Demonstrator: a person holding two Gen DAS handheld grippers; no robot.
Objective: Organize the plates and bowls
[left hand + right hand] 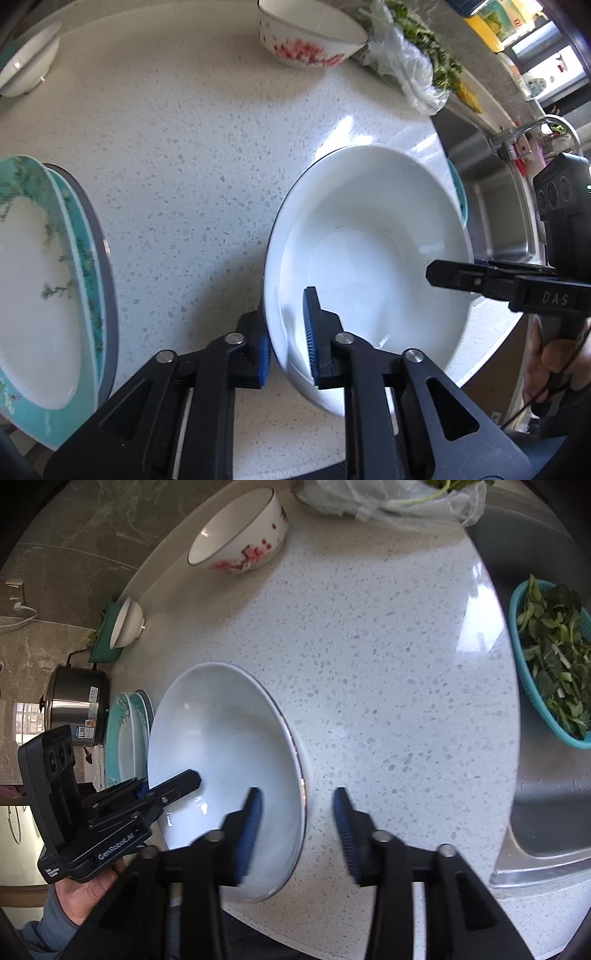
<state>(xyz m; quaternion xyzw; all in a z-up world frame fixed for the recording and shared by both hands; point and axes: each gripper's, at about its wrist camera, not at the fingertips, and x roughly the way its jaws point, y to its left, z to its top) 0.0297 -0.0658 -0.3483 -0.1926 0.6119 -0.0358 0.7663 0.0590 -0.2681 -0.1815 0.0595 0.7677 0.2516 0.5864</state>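
Observation:
A large white deep plate (369,236) (221,738) rests on the speckled counter (184,147). My left gripper (288,343) straddles the plate's near-left rim, one blue pad outside and one inside. A sliver of white shows between the inner pad and the wall, so it is open. My right gripper (299,823) stands open wide across the opposite rim without touching it. One of its fingers (454,277) shows over the plate in the left wrist view. A stack of teal-rimmed plates (44,288) (127,734) lies to the left.
A floral bowl (306,37) (240,535) and a small white bowl (26,70) (127,627) stand farther back. A bag of greens (391,502), a steel sink (546,805), a teal basket of leaves (550,672) and a pot (77,701) border the counter.

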